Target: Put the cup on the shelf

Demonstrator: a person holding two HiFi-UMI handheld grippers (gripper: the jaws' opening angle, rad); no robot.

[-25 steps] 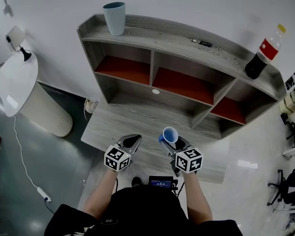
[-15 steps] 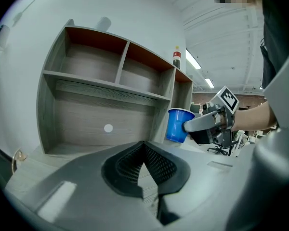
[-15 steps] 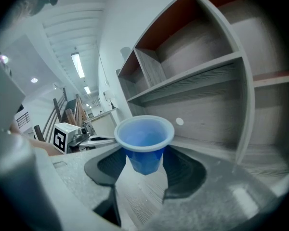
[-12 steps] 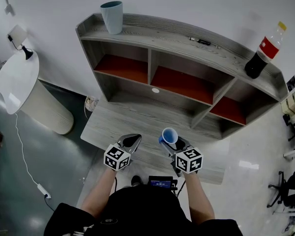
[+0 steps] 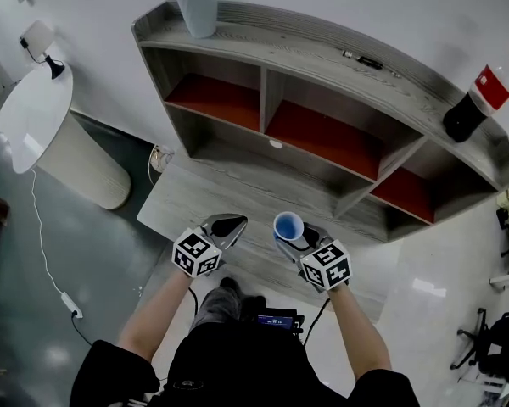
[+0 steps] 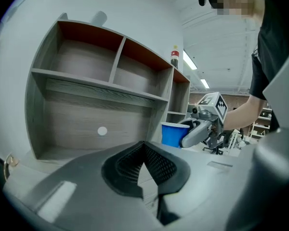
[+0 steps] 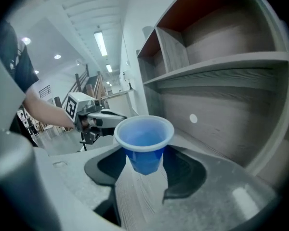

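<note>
A small blue cup (image 7: 144,141) with a white rim sits upright between the jaws of my right gripper (image 7: 145,163), which is shut on it. In the head view the blue cup (image 5: 288,226) hangs over the front part of the grey wooden desk (image 5: 195,210), just ahead of the right gripper (image 5: 299,237). My left gripper (image 5: 226,225) hovers beside it to the left, jaws shut with nothing in them. From the left gripper view the cup (image 6: 173,134) shows at the right. The grey shelf unit (image 5: 263,91) with red-floored compartments stands behind.
A light blue tumbler (image 5: 196,7) stands on the shelf top at the left, a cola bottle (image 5: 479,100) at the right and a small dark object (image 5: 369,60) between them. A white round table (image 5: 30,117) with a lamp is to the left on the floor.
The head view has shifted, so the shelf sits a little higher and more tilted in the picture. Both grippers stay side by side over the desk front, the cup still held.
</note>
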